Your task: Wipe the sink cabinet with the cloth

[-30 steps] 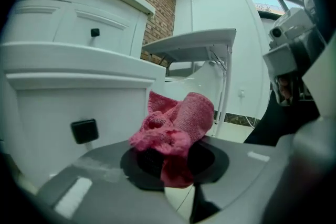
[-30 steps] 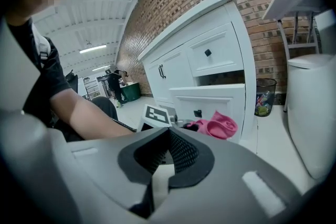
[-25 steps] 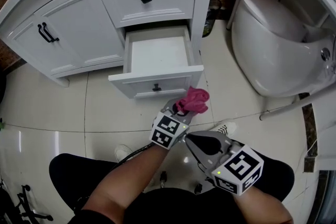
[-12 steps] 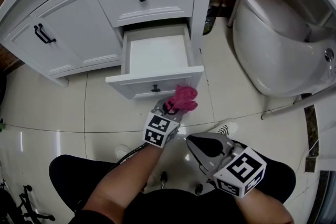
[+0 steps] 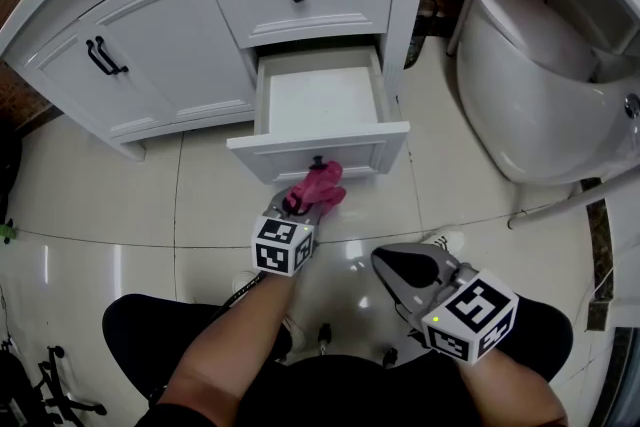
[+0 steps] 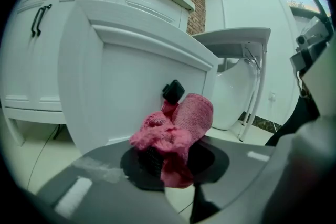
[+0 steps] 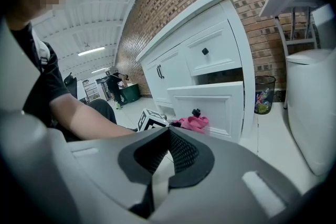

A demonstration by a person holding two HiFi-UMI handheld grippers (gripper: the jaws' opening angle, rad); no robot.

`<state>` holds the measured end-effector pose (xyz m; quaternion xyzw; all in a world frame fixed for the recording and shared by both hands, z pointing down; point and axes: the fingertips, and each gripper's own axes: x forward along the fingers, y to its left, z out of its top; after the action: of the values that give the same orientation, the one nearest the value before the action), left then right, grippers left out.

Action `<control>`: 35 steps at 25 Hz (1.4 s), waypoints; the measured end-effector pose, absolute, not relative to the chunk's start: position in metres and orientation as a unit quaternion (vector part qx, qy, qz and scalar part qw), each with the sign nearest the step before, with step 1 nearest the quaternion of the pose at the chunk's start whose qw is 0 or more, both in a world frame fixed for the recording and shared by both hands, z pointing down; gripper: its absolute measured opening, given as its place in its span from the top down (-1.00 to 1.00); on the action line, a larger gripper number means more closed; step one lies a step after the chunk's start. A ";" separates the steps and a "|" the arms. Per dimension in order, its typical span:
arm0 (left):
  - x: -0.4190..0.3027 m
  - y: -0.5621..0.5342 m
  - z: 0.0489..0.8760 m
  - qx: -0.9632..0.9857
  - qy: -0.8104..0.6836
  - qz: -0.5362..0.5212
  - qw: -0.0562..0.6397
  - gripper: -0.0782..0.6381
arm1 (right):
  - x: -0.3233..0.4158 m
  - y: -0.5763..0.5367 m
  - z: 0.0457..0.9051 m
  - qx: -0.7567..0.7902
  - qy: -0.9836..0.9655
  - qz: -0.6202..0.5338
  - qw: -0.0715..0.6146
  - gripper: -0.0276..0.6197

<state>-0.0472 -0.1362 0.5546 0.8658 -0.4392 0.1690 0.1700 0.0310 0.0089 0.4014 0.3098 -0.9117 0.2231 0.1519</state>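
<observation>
Holding the pink cloth [image 5: 318,185] clenched between its jaws, the left gripper [image 5: 298,207] brings it up to the drawer front [image 5: 350,155] of the sink cabinet [image 5: 170,35]. The bundle sits right below the black knob [image 5: 318,161]. In the left gripper view the cloth [image 6: 176,131] looks to be touching or just off the panel, which of the two I cannot tell. The right gripper [image 5: 388,263] hangs back near the person's lap, its jaws closed together with nothing between them.

The wiping seems to be at an early stage. Only this one panel is being reached, and the upper drawer, the doors with the bar handles [image 5: 103,57] and the cabinet's side are probably all left to do. No dirt or wet streaks show, so what is already clean cannot be judged.

The drawer stands pulled out and empty, jutting over the tiled floor [image 5: 100,205]. The knob is in the cloth's path. A toilet [image 5: 530,65] stands close on the right, and a waste bin [image 7: 264,93] sits between it and the cabinet, which narrows access to that side.
</observation>
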 end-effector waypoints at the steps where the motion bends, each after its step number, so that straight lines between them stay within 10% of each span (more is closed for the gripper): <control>1: -0.054 -0.137 0.554 0.862 -0.447 0.167 0.173 0.53 | 0.030 0.009 0.402 0.310 -0.912 0.222 0.153 0.90; 25: -0.147 -0.116 0.541 0.773 -0.538 0.112 0.318 0.53 | 0.039 -0.001 0.414 0.341 -0.900 0.210 0.173 0.90; 35: -0.122 -0.059 0.410 0.849 -0.417 0.081 0.313 0.53 | 0.035 0.001 0.376 0.341 -0.910 0.187 0.144 0.90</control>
<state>-0.1223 -0.0594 0.4100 0.8493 -0.4170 0.0814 0.3133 0.0347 0.0008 0.3755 0.3413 -0.9098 0.1867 0.1445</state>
